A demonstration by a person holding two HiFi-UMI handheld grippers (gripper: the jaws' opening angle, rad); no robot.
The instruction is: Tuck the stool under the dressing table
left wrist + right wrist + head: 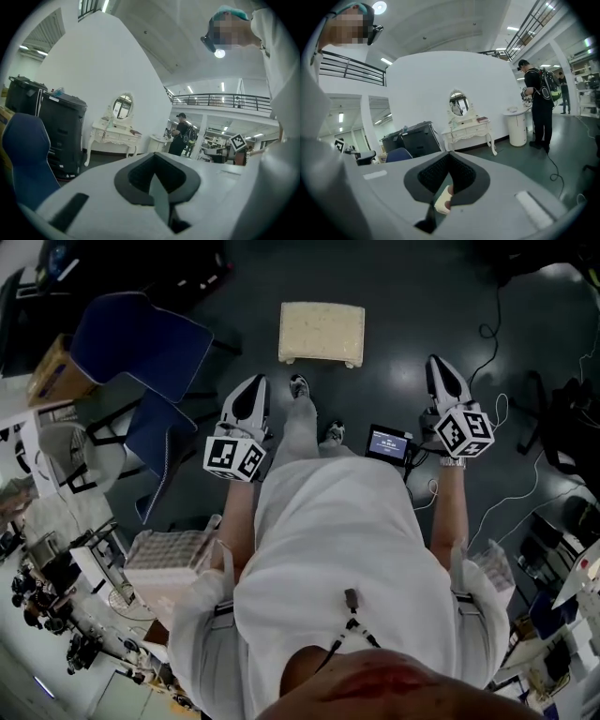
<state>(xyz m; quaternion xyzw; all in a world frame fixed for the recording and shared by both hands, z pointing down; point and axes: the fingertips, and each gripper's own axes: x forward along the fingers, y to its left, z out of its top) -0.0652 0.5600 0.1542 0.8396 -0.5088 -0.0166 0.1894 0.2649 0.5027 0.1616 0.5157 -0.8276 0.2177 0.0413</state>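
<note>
On the dark floor, a cream cushioned stool stands at twelve o'clock, not yet reached. The left gripper and right gripper (both empty) are pressed closed, so opening is called for.

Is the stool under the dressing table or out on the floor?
Out. The stool stands alone on the floor; nothing is under the dressing table.

Both forearms reach toward twelve o'clock, the left gripper and right gripper seemingly near level, each with jaws closed on nothing.
</note>
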